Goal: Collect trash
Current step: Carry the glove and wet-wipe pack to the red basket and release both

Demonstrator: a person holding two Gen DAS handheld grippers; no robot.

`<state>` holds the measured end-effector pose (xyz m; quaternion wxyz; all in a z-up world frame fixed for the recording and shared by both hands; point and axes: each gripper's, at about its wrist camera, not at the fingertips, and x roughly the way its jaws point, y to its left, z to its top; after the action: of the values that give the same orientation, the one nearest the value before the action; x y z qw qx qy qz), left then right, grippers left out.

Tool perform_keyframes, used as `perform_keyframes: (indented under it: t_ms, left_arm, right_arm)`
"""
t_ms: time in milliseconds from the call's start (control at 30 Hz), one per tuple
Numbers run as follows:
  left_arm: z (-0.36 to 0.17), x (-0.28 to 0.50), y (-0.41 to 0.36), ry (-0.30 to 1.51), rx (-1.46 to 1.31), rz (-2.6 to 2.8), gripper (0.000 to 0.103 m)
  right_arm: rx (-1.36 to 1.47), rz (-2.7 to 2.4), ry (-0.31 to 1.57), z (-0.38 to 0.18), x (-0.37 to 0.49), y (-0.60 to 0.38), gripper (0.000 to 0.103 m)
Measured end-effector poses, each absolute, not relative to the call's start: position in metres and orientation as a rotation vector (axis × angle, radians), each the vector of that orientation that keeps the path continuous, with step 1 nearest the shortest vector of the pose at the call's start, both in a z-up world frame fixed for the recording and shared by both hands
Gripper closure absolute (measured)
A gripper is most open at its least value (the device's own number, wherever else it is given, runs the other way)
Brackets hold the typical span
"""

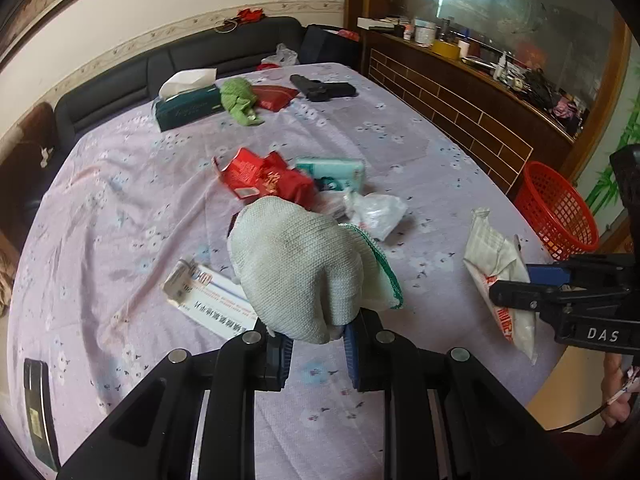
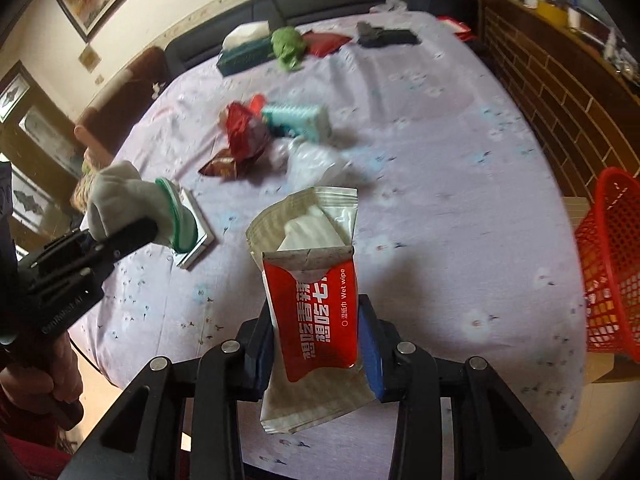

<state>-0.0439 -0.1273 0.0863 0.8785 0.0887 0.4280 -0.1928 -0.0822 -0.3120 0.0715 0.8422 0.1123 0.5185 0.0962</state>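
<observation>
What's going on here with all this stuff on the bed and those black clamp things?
A person is tidying litter off a bed covered by a lilac flowered sheet, using a hand-held gripper in each hand. The left gripper has its jaws shut on a grey knitted glove. The right gripper is clamped on an opened wet wipe packet. More wrappers lie mid-bed, and a red basket waits at the bedside.
</observation>
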Motion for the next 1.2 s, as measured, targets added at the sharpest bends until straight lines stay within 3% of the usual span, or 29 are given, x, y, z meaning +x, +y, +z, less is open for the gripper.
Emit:
perform_keyframes:
  t_ms: [1200]
  left_arm:
    - [0.117, -0.074, -0.224, 0.791, 0.354, -0.476, 0.083]
  right_arm:
    - [0.354, 0.099, 0.955, 0.105, -0.137, -0.399, 0.063]
